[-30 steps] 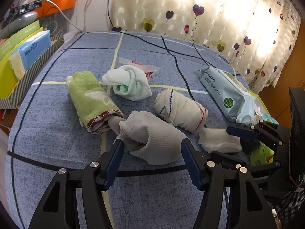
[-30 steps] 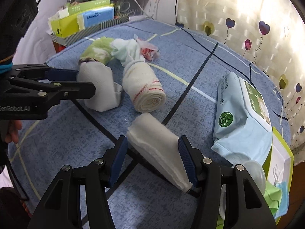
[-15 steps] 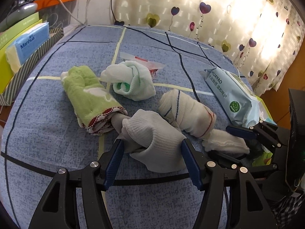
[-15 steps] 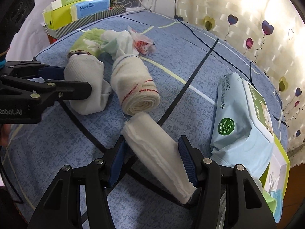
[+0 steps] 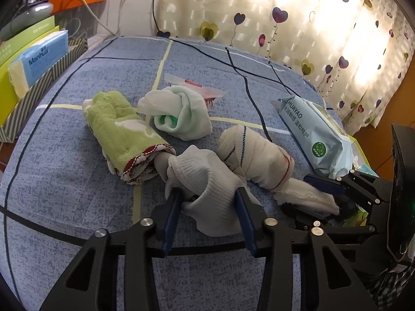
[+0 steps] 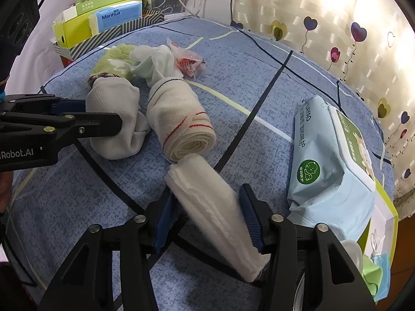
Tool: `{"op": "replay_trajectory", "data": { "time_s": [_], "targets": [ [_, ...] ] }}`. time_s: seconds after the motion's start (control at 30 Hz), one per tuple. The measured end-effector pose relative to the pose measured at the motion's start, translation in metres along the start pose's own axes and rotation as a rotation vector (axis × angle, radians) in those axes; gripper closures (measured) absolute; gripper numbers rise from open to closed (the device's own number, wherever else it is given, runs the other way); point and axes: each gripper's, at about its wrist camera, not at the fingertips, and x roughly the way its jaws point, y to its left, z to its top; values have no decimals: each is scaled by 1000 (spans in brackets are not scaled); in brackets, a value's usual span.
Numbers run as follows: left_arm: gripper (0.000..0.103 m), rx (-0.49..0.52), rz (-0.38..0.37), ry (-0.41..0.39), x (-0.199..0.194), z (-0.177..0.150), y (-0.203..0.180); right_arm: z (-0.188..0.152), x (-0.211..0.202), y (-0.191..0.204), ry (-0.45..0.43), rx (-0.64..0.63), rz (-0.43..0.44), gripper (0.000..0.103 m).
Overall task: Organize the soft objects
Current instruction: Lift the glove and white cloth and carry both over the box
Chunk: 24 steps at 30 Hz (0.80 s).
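Low in the left wrist view, the left gripper (image 5: 207,199) is closing its jaws on the grey sock bundle (image 5: 207,178), whose ribbed knit already bulges between the blue pads. At the bottom centre of the right wrist view, the right gripper (image 6: 205,207) is closing around the white folded cloth (image 6: 210,207), pads touching its sides. To do this well, let each squeeze settle before lifting (soft rolls slump and unroll), and raise the cloth clear of the striped rolled towel (image 6: 179,121) it touches. The cloth's near end is blurred, and the bedspread (image 5: 64,202) beneath both bundles is hidden.
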Motion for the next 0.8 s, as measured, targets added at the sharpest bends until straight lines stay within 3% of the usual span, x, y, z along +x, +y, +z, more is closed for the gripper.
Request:
{"op": "replay_trajectory", "data": {
  "time_s": [0.2, 0.8],
  "targets": [
    [73, 6, -2, -13, -4, 0, -1, 2, -4, 2, -13, 5, -7, 66],
    [73, 8, -20, -55, -26, 0, -3, -1, -27, 3, -80, 73, 30, 70]
  ]
}}
